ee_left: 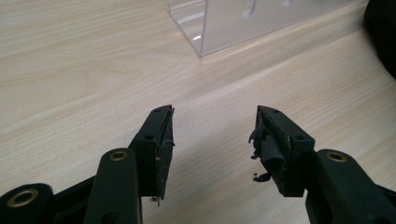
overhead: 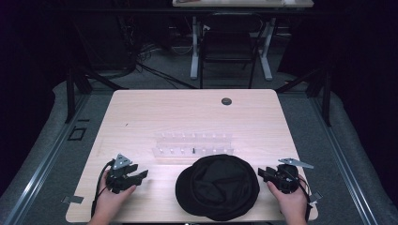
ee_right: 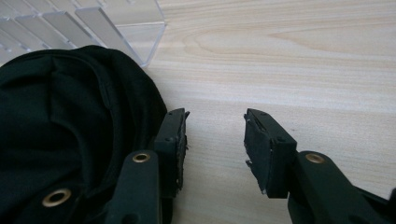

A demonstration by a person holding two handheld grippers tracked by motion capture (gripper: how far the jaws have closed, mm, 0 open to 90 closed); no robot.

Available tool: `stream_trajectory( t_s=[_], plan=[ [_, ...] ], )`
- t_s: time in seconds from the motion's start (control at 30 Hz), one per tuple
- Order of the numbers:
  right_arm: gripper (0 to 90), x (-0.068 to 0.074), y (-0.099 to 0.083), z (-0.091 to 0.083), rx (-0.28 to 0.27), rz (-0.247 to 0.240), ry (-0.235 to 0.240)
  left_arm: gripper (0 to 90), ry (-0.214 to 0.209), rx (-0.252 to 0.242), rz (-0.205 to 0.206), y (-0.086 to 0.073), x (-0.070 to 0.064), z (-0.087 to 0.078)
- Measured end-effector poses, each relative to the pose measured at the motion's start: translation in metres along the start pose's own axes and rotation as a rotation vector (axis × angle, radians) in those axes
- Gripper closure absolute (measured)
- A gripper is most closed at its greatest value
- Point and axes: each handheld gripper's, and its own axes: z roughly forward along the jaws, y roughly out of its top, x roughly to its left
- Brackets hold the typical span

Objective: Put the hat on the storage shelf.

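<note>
1. Our left gripper (ee_left: 212, 135) has its jaws spread wide, holding nothing, over bare desk (overhead: 141, 112) near the front left corner.
2. Our right gripper (ee_right: 215, 140) is likewise released and empty, its one jaw just beside the cap's edge.
3. One black cap (overhead: 217, 186) lies at the desk's front edge, between both grippers.
4. One clear rack (overhead: 192, 145) stands just behind the cap.

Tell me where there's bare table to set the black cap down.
The widest bare patch lies behind the clear rack, up to the table's far edge and round grommet. The left side beyond the left tool is free too. The near middle is crowded by the cap.
</note>
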Motion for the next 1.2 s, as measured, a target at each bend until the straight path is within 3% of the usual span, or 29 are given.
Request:
stream_trajectory(
  t_s=[0.17, 0.23, 0.47, 0.73, 0.9, 1.2],
  plan=[
    [58.8, -0.003, 0.003, 0.004, 0.011, 0.012, -0.005, 48.1, 0.006, 0.007, -0.001, -0.002, 0.001, -0.001],
    [59.5, -0.002, 0.006, 0.005, 0.015, 0.022, 0.004, 48.1, 0.002, 0.011, 0.016, -0.002, 0.000, -0.003],
    [60.7, 0.009, 0.014, -0.014, 0.021, -0.007, 0.045, 48.1, 0.003, 0.003, 0.032, -0.003, -0.005, -0.008],
    [64.0, 0.024, 0.038, -0.025, 0.176, -0.030, 0.082, 48.1, 0.008, -0.001, 0.035, -0.003, -0.005, -0.008],
    [64.0, 0.029, 0.050, -0.016, 0.289, -0.055, 0.057, 48.0, 0.002, -0.002, 0.034, -0.002, -0.007, -0.006],
    [65.9, 0.028, 0.060, 0.002, 0.415, -0.054, 0.068, 47.9, -0.006, 0.011, 0.049, -0.002, -0.009, -0.005]
  ],
)
